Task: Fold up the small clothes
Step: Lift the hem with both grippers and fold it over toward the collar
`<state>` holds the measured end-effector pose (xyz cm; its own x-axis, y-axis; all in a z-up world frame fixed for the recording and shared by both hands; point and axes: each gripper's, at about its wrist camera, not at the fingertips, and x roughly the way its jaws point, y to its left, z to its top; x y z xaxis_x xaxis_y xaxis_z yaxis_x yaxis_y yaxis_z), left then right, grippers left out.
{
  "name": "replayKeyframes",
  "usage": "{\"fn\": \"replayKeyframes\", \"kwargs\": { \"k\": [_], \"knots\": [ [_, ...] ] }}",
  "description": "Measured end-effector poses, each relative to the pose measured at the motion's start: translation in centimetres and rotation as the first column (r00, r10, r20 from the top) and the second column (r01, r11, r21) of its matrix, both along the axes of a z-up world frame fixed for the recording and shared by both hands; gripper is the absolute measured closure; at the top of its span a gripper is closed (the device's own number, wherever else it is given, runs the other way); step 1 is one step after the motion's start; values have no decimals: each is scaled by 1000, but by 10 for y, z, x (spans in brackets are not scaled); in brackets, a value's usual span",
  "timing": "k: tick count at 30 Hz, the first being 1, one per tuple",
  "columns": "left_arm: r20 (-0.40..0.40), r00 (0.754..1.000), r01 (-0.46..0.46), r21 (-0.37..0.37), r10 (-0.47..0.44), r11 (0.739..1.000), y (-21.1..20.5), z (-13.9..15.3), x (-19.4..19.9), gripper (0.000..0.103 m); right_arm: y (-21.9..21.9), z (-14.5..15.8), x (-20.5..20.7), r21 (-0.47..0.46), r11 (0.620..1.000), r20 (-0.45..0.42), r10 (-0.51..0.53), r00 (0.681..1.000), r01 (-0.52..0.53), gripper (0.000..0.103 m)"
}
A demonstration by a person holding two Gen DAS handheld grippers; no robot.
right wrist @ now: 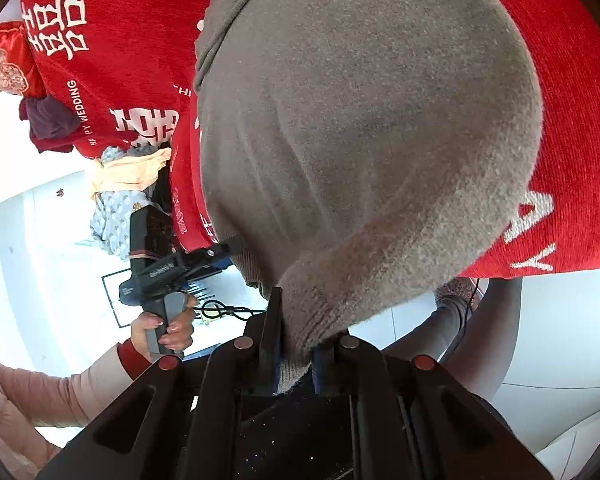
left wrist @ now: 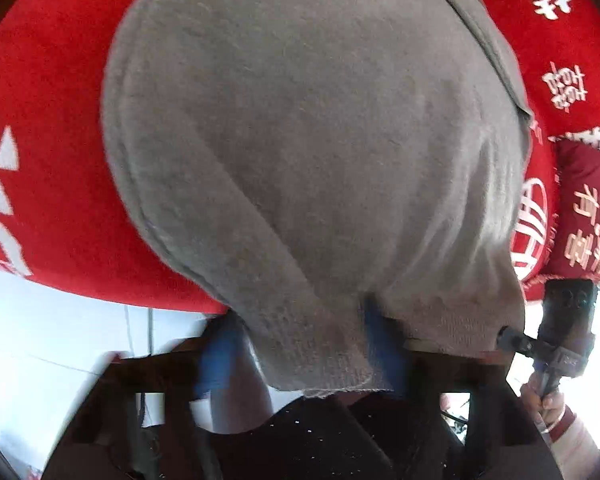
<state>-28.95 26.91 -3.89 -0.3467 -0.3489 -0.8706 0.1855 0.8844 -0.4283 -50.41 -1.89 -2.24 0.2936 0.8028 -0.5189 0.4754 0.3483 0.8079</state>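
Note:
A grey knitted garment [left wrist: 300, 140] lies spread on a red cloth with white characters [left wrist: 48, 168]; its hem hangs over the near edge. In the left wrist view my left gripper [left wrist: 304, 348] has its blue fingers [left wrist: 384, 348] part-way apart, with a flap of the hem lying loose between them. The right wrist view shows that gripper [right wrist: 226, 256] at the garment's [right wrist: 360, 140] left hem corner. My right gripper [right wrist: 296, 356] is shut on a bunched piece of hem, also visible in the left wrist view [left wrist: 504, 334] at the right corner.
A pile of loose clothes [right wrist: 128, 184], a dark red garment [right wrist: 48, 124] and a red satin item [right wrist: 4, 60] sit at the left of the red cloth [right wrist: 560, 120]. A red printed cushion [left wrist: 580, 208] lies at the right. White floor [left wrist: 40, 320] lies beyond the near edge.

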Motion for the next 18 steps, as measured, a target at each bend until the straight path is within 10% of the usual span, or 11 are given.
{"fn": "replayKeyframes", "kwargs": {
  "k": [3, 18],
  "knots": [
    [28, 999, -20, -68, 22, 997, 3, 11, 0, 87, 0, 6, -2, -14, 1000, 7, -16, 1000, 17, 91],
    [192, 956, -126, -412, 221, 903, 11, 108, 80, 87, -47, 89, 56, -84, 979, 230, -160, 960, 183, 91]
  ]
}}
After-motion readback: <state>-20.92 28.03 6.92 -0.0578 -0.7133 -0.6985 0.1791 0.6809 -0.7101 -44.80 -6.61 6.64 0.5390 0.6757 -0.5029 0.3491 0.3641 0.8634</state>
